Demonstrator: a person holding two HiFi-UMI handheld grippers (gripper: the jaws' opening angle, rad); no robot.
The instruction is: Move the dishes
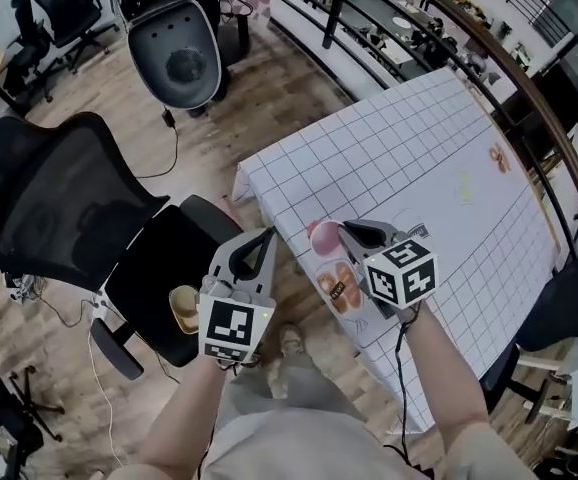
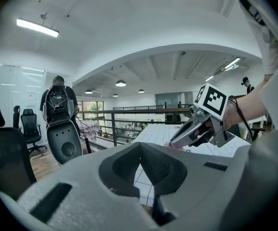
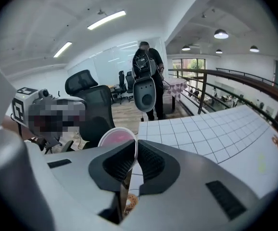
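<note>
Nearest the head camera, the left tongs (image 1: 266,233) hang over the gap between the counter and a black mesh office chair (image 1: 59,198). Their own view shows the 2 jaws drawn together with nothing between them (image 2: 141,148). The right tongs (image 1: 341,228) sit beside them, over the near corner of the counter. In the right gripper view (image 3: 133,143) they are clamped on the rim of a pink dish (image 3: 114,137).

The pink dish (image 1: 321,238) is held at that near corner. I cannot tell whether it touches the cloth. Just below it, at the counter's edge, lies a flat item printed with doughnuts (image 1: 339,288); what it is I cannot make out.

The counter (image 1: 419,148) is covered by a white cloth ruled in a dark grid, and the cloth hangs over the edges. Far along it are 2 small marks, one orange (image 1: 499,156) and one pale yellow (image 1: 464,188).

The floor (image 1: 259,98) is of wood planks. A small yellowish object (image 1: 183,308) rests on the seat of the office chair. A grey egg-shaped shell seat (image 1: 174,48) stands further off, and a person with a backpack (image 3: 146,61) stands right behind it. A dark curved railing (image 1: 489,58) runs past the counter's far side. Overhead is a white arched ceiling with strip lights (image 2: 37,27).
</note>
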